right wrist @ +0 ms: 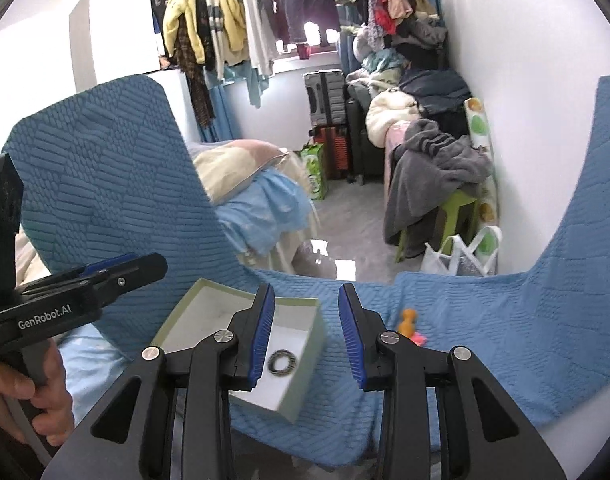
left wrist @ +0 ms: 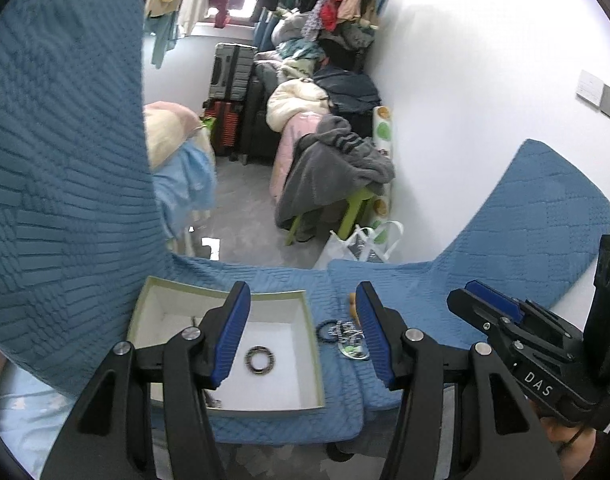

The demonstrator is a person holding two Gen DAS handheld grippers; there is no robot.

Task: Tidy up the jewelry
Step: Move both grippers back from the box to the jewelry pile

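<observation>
An open white box (left wrist: 305,364) with pale green walls sits on the blue quilted cover (left wrist: 405,292). A dark beaded ring bracelet (left wrist: 258,358) lies flat inside it; it also shows in the right wrist view (right wrist: 280,361) inside the box (right wrist: 305,354). Right of the box lie a dark bead bracelet (left wrist: 328,329), a black-and-white chain and a green pendant (left wrist: 355,350). My left gripper (left wrist: 303,334) is open and empty above the box's right wall. My right gripper (right wrist: 306,334) is open and empty, over the box's right side; it shows at the right in the left wrist view (left wrist: 493,300).
An orange figure (right wrist: 408,320) and a pink item (right wrist: 417,337) lie on the cover right of the box. Blue cushions rise at left (left wrist: 65,160) and right (left wrist: 545,208). Beyond the edge are a grey floor, a stool with clothes (left wrist: 333,168) and suitcases (left wrist: 231,76).
</observation>
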